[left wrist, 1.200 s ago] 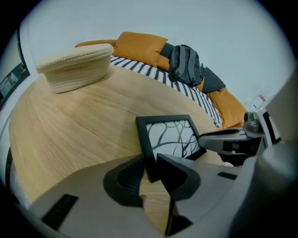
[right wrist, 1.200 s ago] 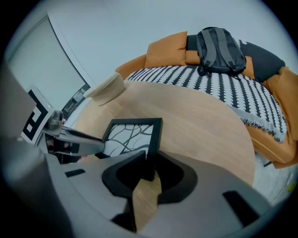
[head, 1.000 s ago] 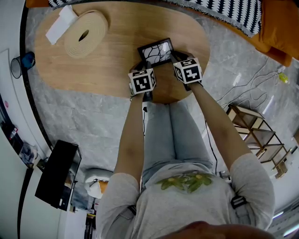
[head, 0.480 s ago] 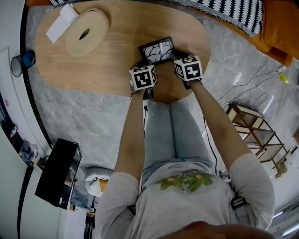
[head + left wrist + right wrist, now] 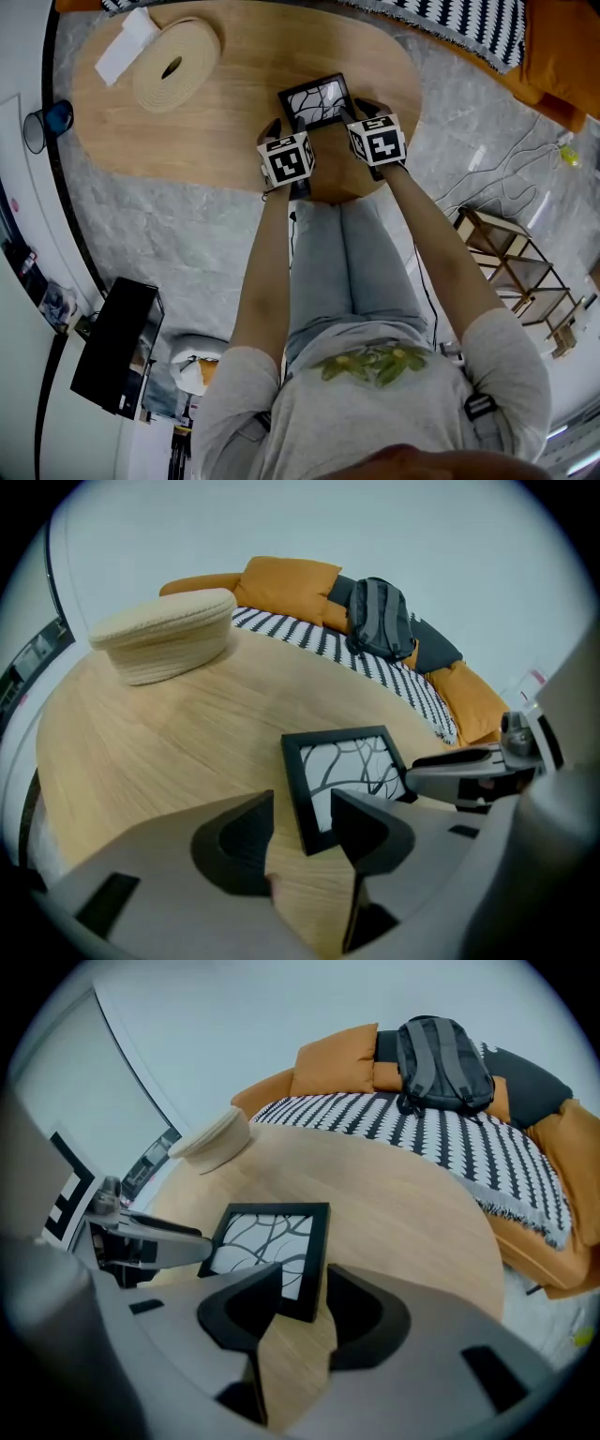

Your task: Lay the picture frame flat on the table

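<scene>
A pale woven coil [image 5: 175,66] sits at about 10 o'clock on the oval wooden table [image 5: 234,141], with a white folded sheet [image 5: 124,47] at the coil's 10 o'clock. The left gripper [image 5: 286,127] is at the 7 o'clock corner of the picture frame [image 5: 316,100]. Its jaws have just been opening and stand apart, with that corner in the gap and neither pad pressing on it. The black frame, with a branching-line print, lies flat on the table at about 3 o'clock from the table's middle. The right gripper [image 5: 356,112] is at the frame's 4 o'clock corner. Its jaws have also just been opening, and they straddle the corner without clamping it. In the right gripper view, a grey backpack [image 5: 441,1058] rests on a sofa at 12 o'clock.
</scene>
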Available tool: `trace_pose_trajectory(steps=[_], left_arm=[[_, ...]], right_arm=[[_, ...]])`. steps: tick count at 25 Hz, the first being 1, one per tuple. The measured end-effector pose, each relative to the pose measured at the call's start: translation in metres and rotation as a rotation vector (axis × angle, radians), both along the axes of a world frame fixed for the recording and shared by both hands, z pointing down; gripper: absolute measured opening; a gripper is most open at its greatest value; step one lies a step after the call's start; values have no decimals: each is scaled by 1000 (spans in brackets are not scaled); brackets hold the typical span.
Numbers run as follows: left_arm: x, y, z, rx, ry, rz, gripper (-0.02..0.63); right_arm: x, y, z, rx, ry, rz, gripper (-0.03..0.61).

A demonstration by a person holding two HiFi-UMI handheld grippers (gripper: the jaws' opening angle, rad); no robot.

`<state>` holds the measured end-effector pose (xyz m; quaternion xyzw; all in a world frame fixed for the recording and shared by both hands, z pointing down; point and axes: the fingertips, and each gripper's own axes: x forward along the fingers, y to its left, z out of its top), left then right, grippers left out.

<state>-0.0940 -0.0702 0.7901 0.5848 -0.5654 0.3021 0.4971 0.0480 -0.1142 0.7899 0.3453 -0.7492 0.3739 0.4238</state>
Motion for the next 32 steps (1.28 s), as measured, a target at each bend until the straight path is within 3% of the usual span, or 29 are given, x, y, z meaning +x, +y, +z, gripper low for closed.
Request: trace_pose_trajectory(steps=[7,12,16,19,26,32], left_arm=[[-8,-16,-36,98,-52,-17,172],[-13,-19,-62,137,-25,-87,136],[-14,-20,-85,167,-36,-79,61],[-12,-21,-104,195,-39,-57,32],[-4,-15,-135,212,59,-86,17],[4,-5,-149,208,65,-60,15]], right_arm=[[1,-7,-30,74,-22,28,132],[0,-12,-57,120,-27,35,61],[-1,-13,-81,145,-54,54,8],[-6,-9,-96,134,-93,48,6],[-14,-1,-130,148,-120,2,6],[-13,4,-152,161,-120,-27,5]])
